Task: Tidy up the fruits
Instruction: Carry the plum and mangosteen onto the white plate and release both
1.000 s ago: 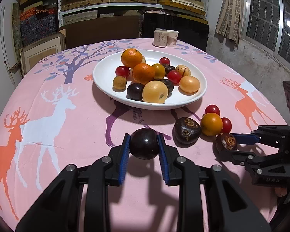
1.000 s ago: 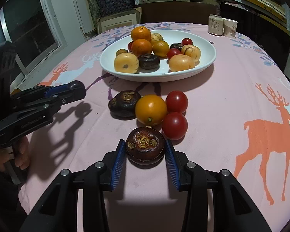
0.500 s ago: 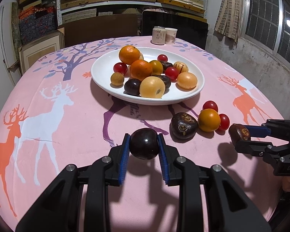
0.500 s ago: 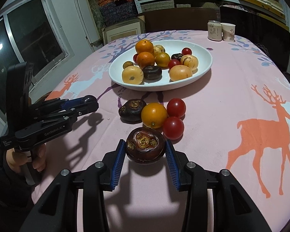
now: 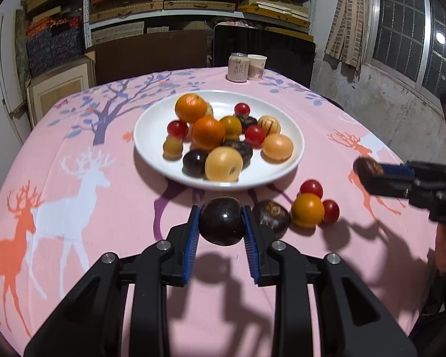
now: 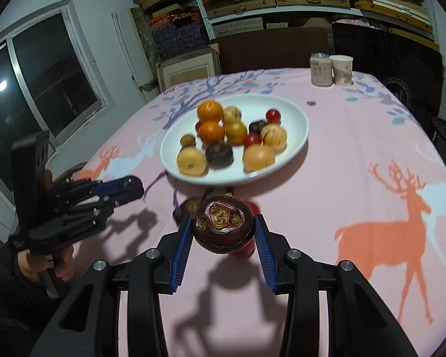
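1. While the left claw [image 5: 222,223] stays clamped on a smooth dark plum [image 5: 222,220] and holds its place near the front of the desk [image 5: 74,208], the right claw [image 6: 223,232] has risen with its load since a second ago.
2. That right claw is clamped on a brown mangosteen [image 6: 222,227], its patterned end facing the camera; a second ago the fruit sat low by the loose pile, and now it hangs clear above the cloth.
3. Four fruits are left on the desk just near of the white plate [image 5: 151,148]: another dark mangosteen [image 5: 272,217], an orange tomato [image 5: 307,209] and two red cherry tomatoes [image 5: 311,188], touching one another.
4. On the plate, at the middle of the desk, lie oranges, yellow fruit, dark fruit and small red ones.
5. Judged from this, both claws are loaded and the lift is done on the right; carrying each fruit over the plate and letting go there looks like the next step.
6. Four loose fruits would then be left to gather.
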A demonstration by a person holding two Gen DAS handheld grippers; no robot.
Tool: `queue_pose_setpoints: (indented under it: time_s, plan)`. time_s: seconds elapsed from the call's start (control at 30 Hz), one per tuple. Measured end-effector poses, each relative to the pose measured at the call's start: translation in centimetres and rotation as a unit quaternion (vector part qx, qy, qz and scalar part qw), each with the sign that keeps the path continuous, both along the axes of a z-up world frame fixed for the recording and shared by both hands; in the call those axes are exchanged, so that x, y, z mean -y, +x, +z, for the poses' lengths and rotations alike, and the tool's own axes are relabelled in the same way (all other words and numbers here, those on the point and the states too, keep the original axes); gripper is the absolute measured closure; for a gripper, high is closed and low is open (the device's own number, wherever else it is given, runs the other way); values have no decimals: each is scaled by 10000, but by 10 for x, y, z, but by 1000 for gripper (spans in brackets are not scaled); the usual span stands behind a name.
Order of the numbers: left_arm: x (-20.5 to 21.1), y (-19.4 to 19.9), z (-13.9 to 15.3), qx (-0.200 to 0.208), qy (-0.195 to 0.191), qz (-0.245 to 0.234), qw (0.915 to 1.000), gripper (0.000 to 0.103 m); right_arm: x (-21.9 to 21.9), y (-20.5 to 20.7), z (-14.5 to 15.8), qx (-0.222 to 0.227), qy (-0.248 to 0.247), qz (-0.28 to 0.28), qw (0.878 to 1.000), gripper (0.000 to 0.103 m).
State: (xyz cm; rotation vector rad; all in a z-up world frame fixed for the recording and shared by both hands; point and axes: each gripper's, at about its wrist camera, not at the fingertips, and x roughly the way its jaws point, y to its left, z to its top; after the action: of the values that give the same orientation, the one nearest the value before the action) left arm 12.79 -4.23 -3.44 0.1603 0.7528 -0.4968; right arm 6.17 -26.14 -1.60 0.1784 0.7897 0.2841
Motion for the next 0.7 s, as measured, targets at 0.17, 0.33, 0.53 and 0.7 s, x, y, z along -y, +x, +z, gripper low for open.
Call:
queue_pose_setpoints:
  time_s: [0.17, 0.33, 0.53, 0.7]
  plan:
    - [16, 31, 20, 202, 30, -24, 9998, 76, 16, 40, 26, 57, 133, -32, 9999, 61]
    - [27, 75, 26, 167, 16, 112, 9998, 76, 18, 92, 36, 16, 106, -59, 9999, 61]
    - [31, 122, 17, -15, -35, 253, 9997, 76, 10, 154, 25, -141, 65, -135, 9998, 61]
    - [33, 142, 7, -124, -25, 253, 9996, 76, 1, 193, 9, -332, -12, -138, 9994, 61]
